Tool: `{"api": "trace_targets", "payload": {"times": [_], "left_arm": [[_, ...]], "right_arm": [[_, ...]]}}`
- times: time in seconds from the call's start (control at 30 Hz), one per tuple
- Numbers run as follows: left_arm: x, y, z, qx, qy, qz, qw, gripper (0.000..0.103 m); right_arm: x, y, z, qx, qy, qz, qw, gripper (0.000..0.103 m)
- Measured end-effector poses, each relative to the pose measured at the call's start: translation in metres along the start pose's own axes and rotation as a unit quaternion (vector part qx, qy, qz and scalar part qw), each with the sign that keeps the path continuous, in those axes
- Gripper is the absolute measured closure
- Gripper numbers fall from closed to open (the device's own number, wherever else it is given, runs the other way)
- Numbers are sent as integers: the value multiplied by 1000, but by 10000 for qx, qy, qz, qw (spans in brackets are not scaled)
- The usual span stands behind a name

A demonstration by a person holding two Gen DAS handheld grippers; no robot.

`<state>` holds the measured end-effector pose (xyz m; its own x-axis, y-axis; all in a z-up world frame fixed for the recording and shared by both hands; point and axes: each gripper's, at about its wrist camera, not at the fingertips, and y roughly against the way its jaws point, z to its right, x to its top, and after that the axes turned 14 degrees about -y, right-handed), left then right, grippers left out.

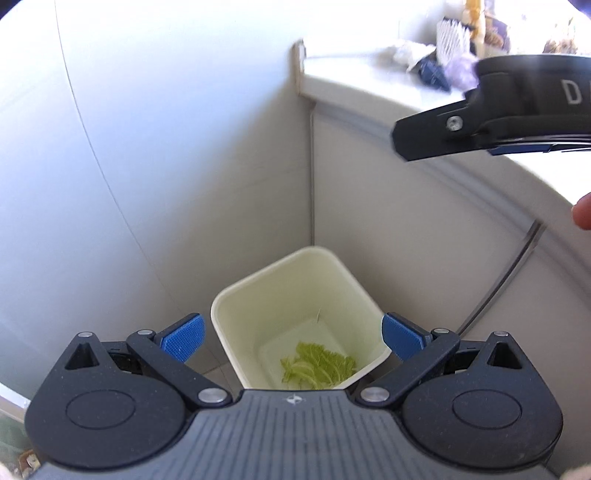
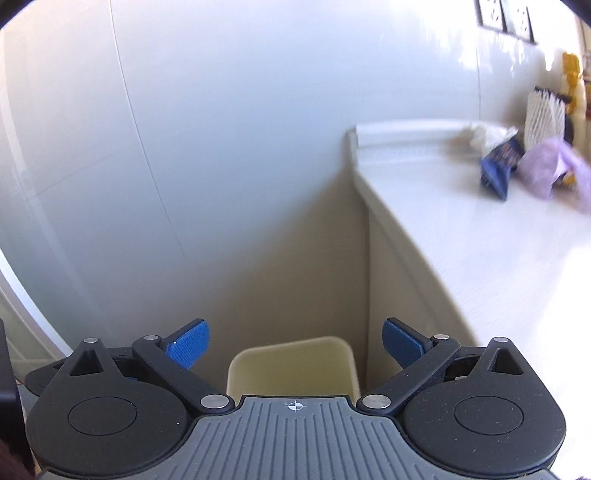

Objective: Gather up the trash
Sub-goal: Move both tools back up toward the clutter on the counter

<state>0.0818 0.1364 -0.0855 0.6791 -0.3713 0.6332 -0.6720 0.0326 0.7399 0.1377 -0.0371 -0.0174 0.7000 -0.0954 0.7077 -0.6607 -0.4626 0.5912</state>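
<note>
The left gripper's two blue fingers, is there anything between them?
Nothing is held between them. In the left wrist view the open left gripper only frames the cream bin below, with green leaves at its bottom.

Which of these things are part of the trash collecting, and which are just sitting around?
Part of the job:
- cream bin
- green leaf scraps inside it
- blue wrapper and purple wrapper on the counter

Just there:
- white ribbed holder
- wall sockets

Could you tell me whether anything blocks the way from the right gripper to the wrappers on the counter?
Nothing visible does: the right gripper is open and empty, and bare counter lies before the blue wrapper and purple wrapper.
</note>
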Motion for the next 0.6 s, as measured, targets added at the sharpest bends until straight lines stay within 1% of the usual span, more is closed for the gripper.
{"api": "trace_targets", "payload": {"times": [0.1, 0.23, 0.3, 0.33, 0.37, 0.47, 0.6], "left_arm": [[15, 10, -1, -48, -35, 147, 9999, 1], [38, 22, 0, -183, 10, 325, 9993, 1], [50, 23, 0, -275, -5, 393, 9988, 1], [53, 17, -1, -307, -45, 434, 9986, 1], [61, 23, 4, -309, -91, 475, 9984, 1], [82, 21, 12, -330, -246, 615, 9973, 1], [114, 4, 23, -430, -465, 784, 9949, 1]], "right_arm": [[18, 19, 6, -45, -28, 169, 9998, 0], [39, 39, 24, -118, -187, 379, 9990, 0], [47, 48, 36, -257, -178, 530, 9981, 0], [52, 52, 43, -371, -151, 575, 9975, 0], [56, 54, 50, -474, -142, 597, 9970, 0], [73, 60, 77, -749, -245, 626, 9949, 0], [86, 68, 117, -943, -357, 899, 9908, 0]]}}
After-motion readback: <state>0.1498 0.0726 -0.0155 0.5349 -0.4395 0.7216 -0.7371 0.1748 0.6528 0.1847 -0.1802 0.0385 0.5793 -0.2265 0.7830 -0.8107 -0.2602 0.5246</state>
